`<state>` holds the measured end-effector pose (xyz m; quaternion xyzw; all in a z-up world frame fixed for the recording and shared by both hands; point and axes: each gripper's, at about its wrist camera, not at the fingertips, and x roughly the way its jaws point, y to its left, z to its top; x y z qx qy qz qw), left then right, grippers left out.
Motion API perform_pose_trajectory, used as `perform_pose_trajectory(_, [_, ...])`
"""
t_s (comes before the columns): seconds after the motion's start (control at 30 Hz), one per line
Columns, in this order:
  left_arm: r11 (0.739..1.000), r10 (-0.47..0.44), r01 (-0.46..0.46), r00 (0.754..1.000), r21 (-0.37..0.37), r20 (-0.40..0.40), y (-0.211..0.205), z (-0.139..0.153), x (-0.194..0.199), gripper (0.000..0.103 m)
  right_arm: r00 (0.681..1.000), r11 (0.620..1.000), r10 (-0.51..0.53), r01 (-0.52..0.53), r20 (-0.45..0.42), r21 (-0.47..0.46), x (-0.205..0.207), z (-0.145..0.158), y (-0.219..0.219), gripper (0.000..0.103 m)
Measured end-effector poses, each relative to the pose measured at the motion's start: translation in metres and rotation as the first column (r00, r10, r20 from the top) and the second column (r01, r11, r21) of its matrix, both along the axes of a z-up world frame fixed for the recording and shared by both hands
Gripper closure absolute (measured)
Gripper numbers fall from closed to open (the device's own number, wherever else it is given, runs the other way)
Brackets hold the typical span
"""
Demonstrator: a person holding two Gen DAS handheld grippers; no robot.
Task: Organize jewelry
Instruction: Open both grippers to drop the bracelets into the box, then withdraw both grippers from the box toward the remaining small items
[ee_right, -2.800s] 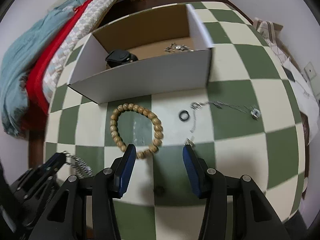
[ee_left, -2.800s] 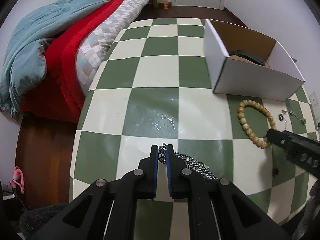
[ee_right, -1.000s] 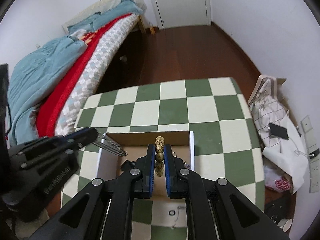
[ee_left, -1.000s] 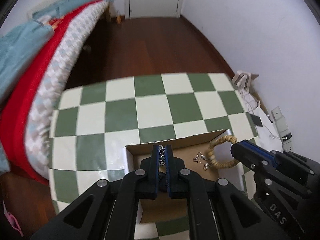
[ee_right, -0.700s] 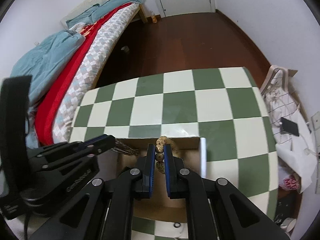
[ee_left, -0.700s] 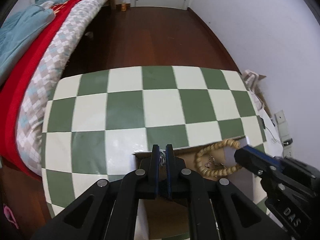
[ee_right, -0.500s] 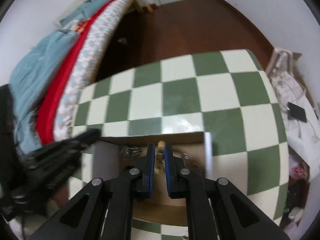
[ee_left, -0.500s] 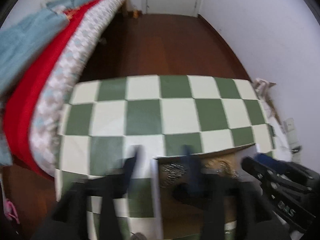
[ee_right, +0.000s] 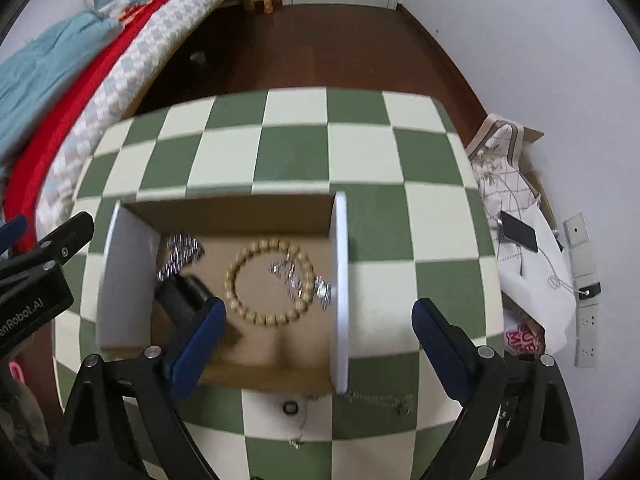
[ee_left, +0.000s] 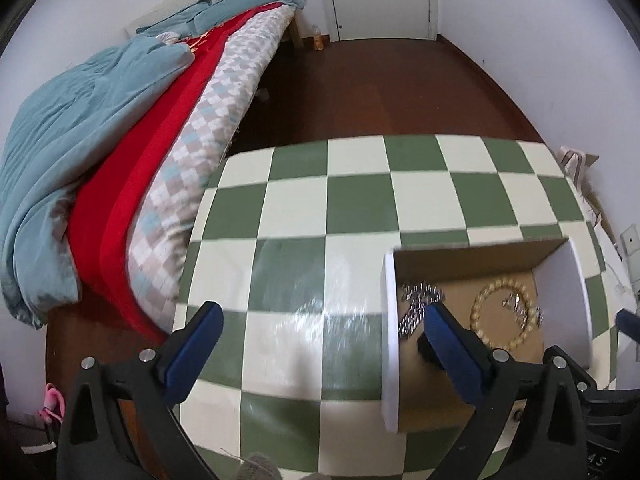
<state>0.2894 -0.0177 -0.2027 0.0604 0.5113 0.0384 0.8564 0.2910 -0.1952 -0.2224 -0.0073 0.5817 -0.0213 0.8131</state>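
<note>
An open cardboard box (ee_right: 340, 280) with white sides stands on the green-and-cream checkered table (ee_right: 296, 148). Inside lie a wooden bead bracelet (ee_right: 244, 308), a silver chain (ee_right: 182, 252), a small silver piece (ee_right: 298, 276) and a black item (ee_right: 184, 292). The box (ee_left: 390, 340), bracelet (ee_left: 480, 308) and chain (ee_left: 416, 304) also show in the left wrist view. My right gripper (ee_right: 320, 340) is open and empty above the box. My left gripper (ee_left: 320, 340) is open and empty, above the box's left wall.
A black ring (ee_right: 290, 407) and a thin chain necklace (ee_right: 380, 399) lie on the table in front of the box. A bed with red and blue covers (ee_left: 100, 152) stands left of the table. A bag and phone (ee_right: 518, 232) lie on the floor to the right.
Both grippers opened. The silver chain dropped from the left one and the bead bracelet from the right one; both now lie in the box. The left gripper shifted left.
</note>
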Motion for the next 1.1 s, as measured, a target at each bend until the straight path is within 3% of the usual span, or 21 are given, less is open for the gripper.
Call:
perform_pose_trajectory(0.03, [1.000,0.002,-0.002,1.000,-0.001,0.000,0.000,-0.001,-0.003,0.001,1.000,1.000,0.002,-0.002,-0.001,-0.006,-0.002,-0.001,0.001,0.001])
perform_pose_trajectory(0.2, [0.999,0.020,-0.020,1.000,-0.025,0.013,0.002,0.003,-0.022,0.001,1.000,1.000,0.005,-0.005,0.021,-0.015,-0.020,0.006,0.003,0.001])
perform_pose_trajectory(0.5, [0.998,0.026,-0.019,0.994,-0.063,0.108,0.003,0.036,-0.060,0.001,0.996,1.000,0.003,0.000,0.087,-0.026,-0.048,0.029,0.003,0.000])
perform_pose_trajectory(0.7, [0.998,0.038,-0.026,0.979,-0.062,0.202,0.005,0.065,-0.084,0.001,0.986,0.999,-0.005,0.013,0.168,-0.046,-0.072,0.054,0.002,0.000])
perform_pose_trajectory(1.1, [0.997,0.024,-0.004,0.960,-0.071,0.279,0.003,0.099,-0.130,0.001,0.949,0.998,-0.023,0.039,0.314,-0.045,-0.121,0.110,0.002,0.000])
